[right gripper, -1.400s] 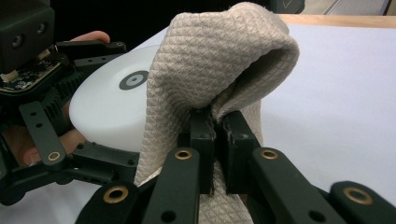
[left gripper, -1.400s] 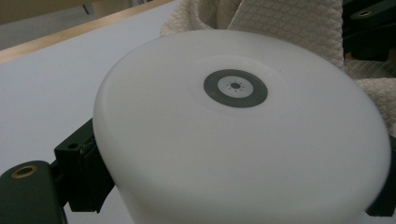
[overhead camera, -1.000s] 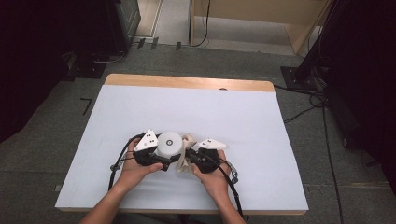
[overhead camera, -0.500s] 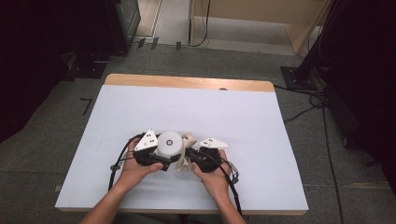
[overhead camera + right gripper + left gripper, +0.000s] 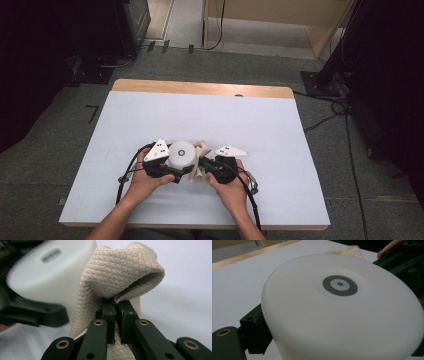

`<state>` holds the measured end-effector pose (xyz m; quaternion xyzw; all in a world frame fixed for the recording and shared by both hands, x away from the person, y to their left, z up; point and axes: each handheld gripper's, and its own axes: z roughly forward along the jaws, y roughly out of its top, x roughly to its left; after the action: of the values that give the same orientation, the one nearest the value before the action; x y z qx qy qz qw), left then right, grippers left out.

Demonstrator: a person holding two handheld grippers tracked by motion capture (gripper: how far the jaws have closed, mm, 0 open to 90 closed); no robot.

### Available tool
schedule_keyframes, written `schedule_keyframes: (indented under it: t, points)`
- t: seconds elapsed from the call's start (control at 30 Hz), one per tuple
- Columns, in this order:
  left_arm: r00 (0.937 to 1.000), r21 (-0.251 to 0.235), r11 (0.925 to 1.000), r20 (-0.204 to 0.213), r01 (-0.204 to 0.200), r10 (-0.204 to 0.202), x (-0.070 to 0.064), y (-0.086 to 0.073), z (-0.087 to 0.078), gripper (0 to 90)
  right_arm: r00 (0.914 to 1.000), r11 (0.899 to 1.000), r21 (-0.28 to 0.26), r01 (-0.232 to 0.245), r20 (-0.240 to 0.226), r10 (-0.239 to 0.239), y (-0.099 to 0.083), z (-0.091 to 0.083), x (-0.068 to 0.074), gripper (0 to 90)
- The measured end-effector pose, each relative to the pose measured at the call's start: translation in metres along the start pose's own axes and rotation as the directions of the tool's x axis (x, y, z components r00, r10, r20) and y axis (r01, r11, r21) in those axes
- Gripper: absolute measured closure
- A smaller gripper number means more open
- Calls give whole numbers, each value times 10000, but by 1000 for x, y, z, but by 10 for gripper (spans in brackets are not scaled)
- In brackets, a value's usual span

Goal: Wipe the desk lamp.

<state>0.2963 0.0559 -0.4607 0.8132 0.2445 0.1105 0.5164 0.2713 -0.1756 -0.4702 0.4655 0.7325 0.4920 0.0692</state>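
Near table (image 5: 150,115) front edge: left gripper (image 5: 176,170) clamped on white round device (image 5: 181,154), jaws against its sides. Right gripper (image 5: 115,305) pinched tight on beige cloth (image 5: 120,277), fold touching device.

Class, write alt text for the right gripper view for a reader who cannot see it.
A black claw pinches a fold of beige quilted cloth that rises and droops above it. Behind the cloth is a white round lamp, held by another black claw, over a white table.

Your worktop (image 5: 150,120) lies bare from nine round to three o'clock; the white round lamp (image 5: 181,154) and beige cloth (image 5: 202,150) (touching) crowd the near middle.
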Motion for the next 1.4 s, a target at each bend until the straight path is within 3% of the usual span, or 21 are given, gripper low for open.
schedule_keyframes:
  t: [0.2,0.47,0.57,0.67,0.83,0.93,1.0,1.07,1.13,1.2,1.27,1.4]
  points:
    - [10000,13,10000,19,29,-29,0,-1,0,67,9997,9970,760,-145,217,129,-10,13,-6,853]
    - [9999,6,9999,-8,168,-168,0,-1,0,61,9996,9947,1014,-161,258,136,-13,17,-10,852]
    - [9996,96,9999,-295,54,-51,-2,-2,2,40,9996,9949,989,-198,212,178,-12,16,-11,851]
    - [9963,53,9999,-857,119,-114,-5,-2,1,0,9995,9959,883,-195,262,173,-11,13,-13,850]
    - [9933,-79,9992,-1084,395,-401,-11,-1,-1,0,9983,9971,637,-423,424,396,-8,4,-23,850]
    - [9824,-167,9981,-1763,599,-619,-20,1,0,0,9964,9970,470,-615,607,586,-6,-3,-30,850]
    - [9670,-311,9975,-2451,635,-692,-29,2,2,0,9950,9969,360,-705,732,677,-5,-6,-34,850]
    - [9558,-70,9977,-2866,671,-663,-36,3,8,0,9942,9969,314,-726,812,699,-5,-8,-37,850]
    - [9400,77,9977,-3357,679,-614,-41,3,13,0,9934,9965,302,-784,862,756,-5,-8,-39,850]
    - [9371,129,9955,-3387,940,-841,-39,3,14,0,9935,9967,308,-754,878,724,-5,-8,-39,850]
    - [9381,50,9953,-3346,967,-894,-36,2,11,73,9938,9970,321,-703,880,673,-6,-7,-39,850]
    - [9503,-12,9962,-2998,870,-833,-32,1,8,81,9938,9970,293,-720,875,692,-6,-7,-40,850]
